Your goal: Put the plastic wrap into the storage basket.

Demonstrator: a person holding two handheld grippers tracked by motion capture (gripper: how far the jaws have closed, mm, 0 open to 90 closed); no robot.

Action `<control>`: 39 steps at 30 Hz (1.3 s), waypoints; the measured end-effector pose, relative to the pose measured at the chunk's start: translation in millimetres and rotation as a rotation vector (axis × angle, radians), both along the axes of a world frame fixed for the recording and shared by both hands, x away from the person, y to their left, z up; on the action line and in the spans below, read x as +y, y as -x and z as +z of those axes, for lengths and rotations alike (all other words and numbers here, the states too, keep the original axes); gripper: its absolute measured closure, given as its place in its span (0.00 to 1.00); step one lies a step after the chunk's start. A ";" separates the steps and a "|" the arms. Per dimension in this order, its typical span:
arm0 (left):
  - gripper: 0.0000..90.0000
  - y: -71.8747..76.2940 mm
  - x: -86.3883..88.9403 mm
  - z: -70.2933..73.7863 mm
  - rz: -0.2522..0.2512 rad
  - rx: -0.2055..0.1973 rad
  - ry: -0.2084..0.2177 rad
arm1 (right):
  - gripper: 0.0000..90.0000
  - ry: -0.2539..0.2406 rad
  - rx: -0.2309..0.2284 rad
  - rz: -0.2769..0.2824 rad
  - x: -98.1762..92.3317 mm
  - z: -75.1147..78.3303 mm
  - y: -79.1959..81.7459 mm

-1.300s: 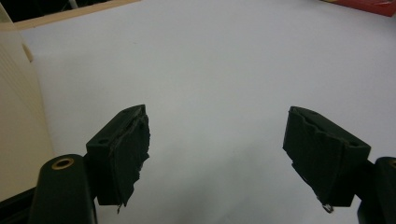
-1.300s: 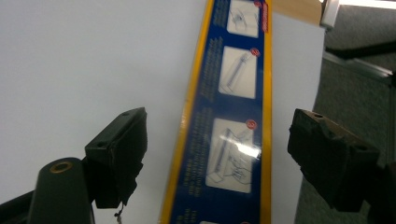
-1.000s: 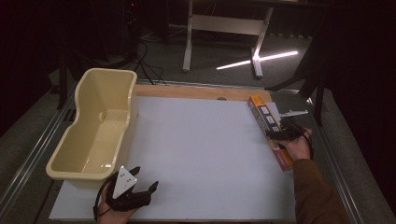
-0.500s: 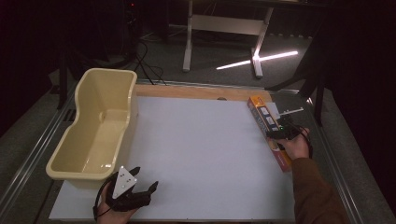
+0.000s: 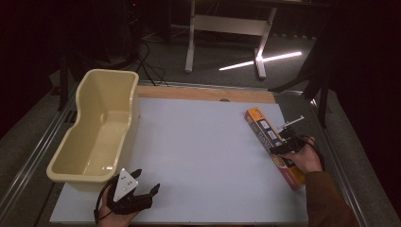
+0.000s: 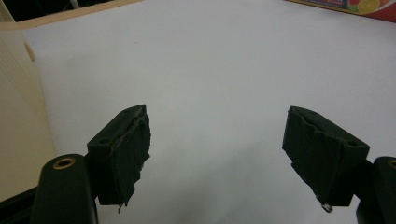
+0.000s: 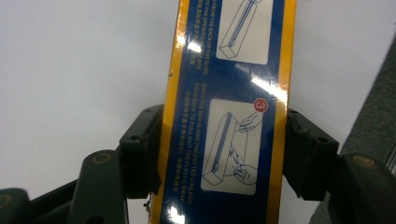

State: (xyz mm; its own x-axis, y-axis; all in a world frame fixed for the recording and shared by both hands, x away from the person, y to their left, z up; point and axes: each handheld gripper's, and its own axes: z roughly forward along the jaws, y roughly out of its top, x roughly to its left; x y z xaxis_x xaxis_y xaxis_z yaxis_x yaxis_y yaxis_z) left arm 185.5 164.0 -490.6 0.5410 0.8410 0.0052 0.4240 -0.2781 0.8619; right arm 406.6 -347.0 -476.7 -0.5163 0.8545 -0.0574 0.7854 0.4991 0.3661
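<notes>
Seen from the high view, a person's right gripper (image 5: 287,144) clamps across a long, narrow orange-and-blue cardboard box (image 5: 274,145) lying at the right edge of the white tabletop (image 5: 203,151), in the right middle of the frame, the box running from upper left to lower right under the hand. The jaws have just been closing and then eased slightly, with the box between them. At the lower left of the same view, the left gripper (image 5: 144,193), topped by its grey three-cornered plate, rests on the board with its jaws spread and nothing between them, just below a pale yellow plastic tub (image 5: 75,161) that occupies the left side of the table. In the left gripper view, the two black jaws stand wide apart over bare white surface, the left gripper (image 6: 215,158) holding nothing; the tub's ribbed wall (image 6: 18,116) fills the left edge, and a strip of the box (image 6: 359,7) shows at the upper right corner. In the right gripper view, the right gripper (image 7: 224,149) presses both pads against the box's long sides (image 7: 229,93), whose blue face carries printed instruction panels running up the centre of the frame.
</notes>
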 end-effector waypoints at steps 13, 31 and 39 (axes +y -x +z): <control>0.26 0.1 0.0 0.1 -0.003 -0.001 -0.001 | 0.36 0.023 0.140 0.046 13.9 -7.0 -45.4; 0.26 0.7 0.6 0.4 0.004 -0.002 0.005 | 0.44 0.019 0.423 -0.103 42.7 -3.0 -53.3; 0.26 0.6 0.6 0.2 0.004 -0.002 0.003 | 0.44 -0.139 0.358 -0.086 63.4 17.2 -38.3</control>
State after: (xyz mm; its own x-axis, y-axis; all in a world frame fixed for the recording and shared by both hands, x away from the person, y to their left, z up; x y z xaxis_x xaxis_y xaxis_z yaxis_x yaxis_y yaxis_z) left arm 184.8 164.6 -490.4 0.5379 0.8430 0.0036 0.4231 -0.2736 0.8638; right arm 444.9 -283.6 -459.6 -0.4088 0.8824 0.2328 0.9125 0.3908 0.1210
